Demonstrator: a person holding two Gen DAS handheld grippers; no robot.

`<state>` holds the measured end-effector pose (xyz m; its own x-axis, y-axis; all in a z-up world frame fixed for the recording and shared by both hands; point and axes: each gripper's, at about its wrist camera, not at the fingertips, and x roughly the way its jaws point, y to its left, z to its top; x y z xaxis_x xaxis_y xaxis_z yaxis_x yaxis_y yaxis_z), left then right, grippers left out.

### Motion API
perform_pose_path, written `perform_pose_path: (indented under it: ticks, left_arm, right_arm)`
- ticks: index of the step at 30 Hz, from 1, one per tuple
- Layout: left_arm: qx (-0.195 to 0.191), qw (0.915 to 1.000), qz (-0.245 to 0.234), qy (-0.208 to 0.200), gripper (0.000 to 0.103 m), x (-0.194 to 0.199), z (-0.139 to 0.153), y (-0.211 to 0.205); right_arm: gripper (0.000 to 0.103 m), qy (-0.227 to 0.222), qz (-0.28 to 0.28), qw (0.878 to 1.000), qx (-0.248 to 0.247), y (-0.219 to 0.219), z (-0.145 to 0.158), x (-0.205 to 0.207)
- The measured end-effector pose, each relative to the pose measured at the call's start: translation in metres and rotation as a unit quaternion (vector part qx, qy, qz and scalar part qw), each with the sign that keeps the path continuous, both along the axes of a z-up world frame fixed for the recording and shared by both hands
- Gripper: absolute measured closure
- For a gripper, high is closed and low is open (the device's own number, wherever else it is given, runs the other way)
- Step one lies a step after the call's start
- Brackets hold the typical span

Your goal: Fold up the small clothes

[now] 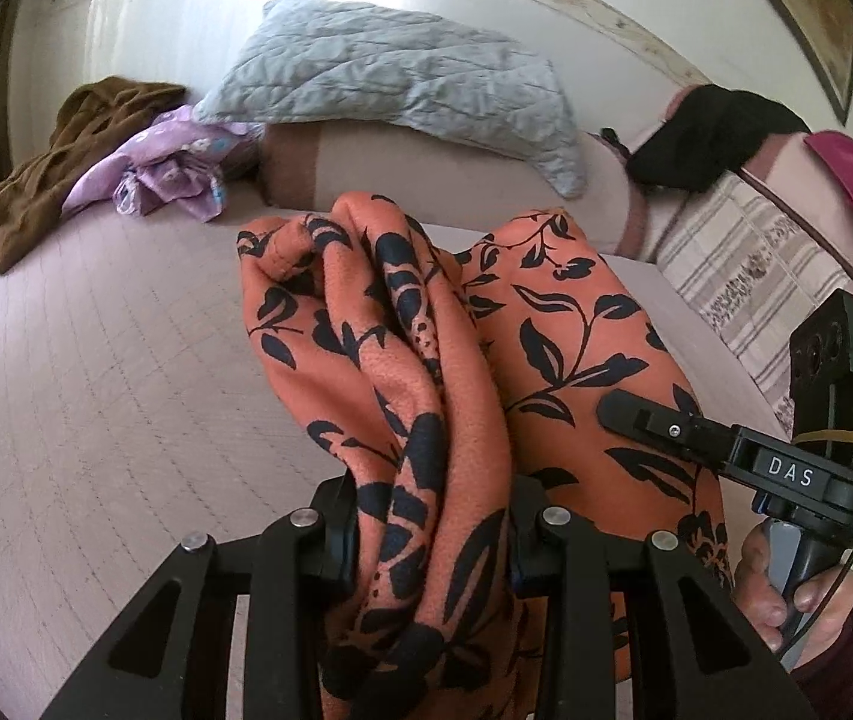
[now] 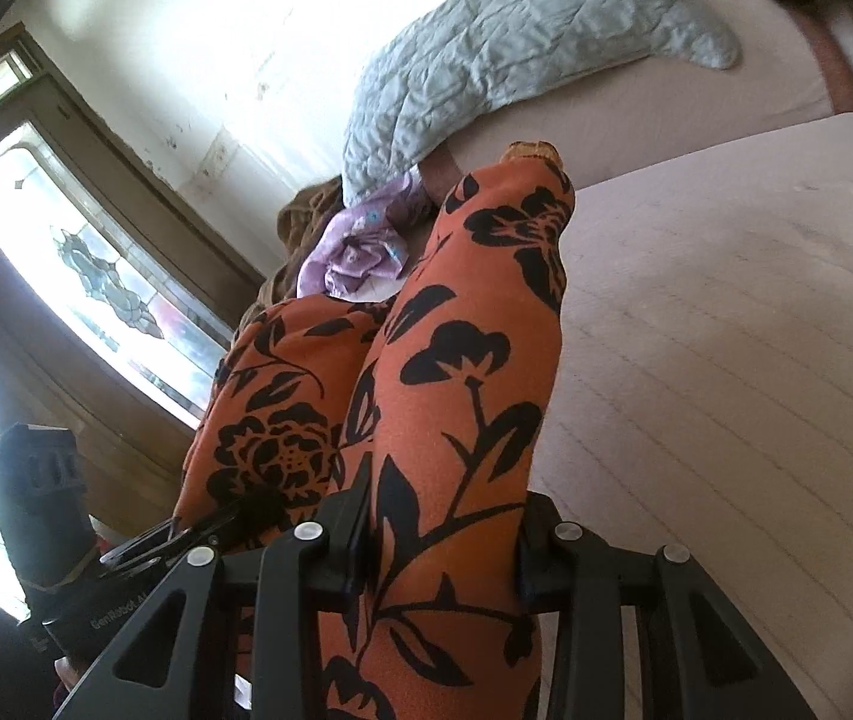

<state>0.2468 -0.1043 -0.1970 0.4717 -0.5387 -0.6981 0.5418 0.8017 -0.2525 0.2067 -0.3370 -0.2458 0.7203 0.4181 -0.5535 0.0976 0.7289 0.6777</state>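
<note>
Left tongs (image 1: 432,540) pinch a bunched fold of the orange cloth (image 1: 486,372) w/ black flowers; fabric fills the gap between the jaws and spills up and over them. Right tongs (image 2: 444,546) likewise nipped on a flatter band of the same cloth, pads pressing it from both sides. In the left view the right tongs show at the side, fingertip laid on the cloth, a hand (image 1: 786,588) on the grip.

So the cloth is off the bed (image 1: 96,390), held up between the two tongs, the rest draped back toward the person. Looks like the pick-up/spread step of the fold: both ends taken, nothing laid flat yet, no crease made.

Next move, I'd guess: pull the two grips apart to take the bunching out, esp. on the left side where it's wadded, then lower it onto the clear quilted part of the bed and lay it flat before folding over. Needs both pinches kept firm; fabric looks slippery-soft and could slide out.

Further off: purple cloth (image 1: 168,174) and brown cloth (image 1: 66,162) heaped at the far edge, grey pillow (image 1: 390,78) behind, well apart from the work.
</note>
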Motion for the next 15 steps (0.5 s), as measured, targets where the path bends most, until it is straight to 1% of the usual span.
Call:
perform_pose_path:
  ticks: [4,8,15]
  left_arm:
    - [0.007,1.0,-0.002,-0.003,0.067,-0.013,0.003,-0.013]
    - [0.016,0.9999,0.001,-0.001,0.067,-0.022,0.001,-0.021]
    - [0.035,0.9993,0.012,0.003,0.067,-0.037,-0.007,-0.02]
  right_arm:
    - [0.064,-0.003,-0.01,1.0,-0.007,-0.003,0.001,-0.004]
    - [0.064,0.001,-0.015,1.0,-0.006,-0.001,-0.004,-0.002]
    - [0.064,0.016,-0.007,1.0,-0.001,0.0,-0.012,-0.009]
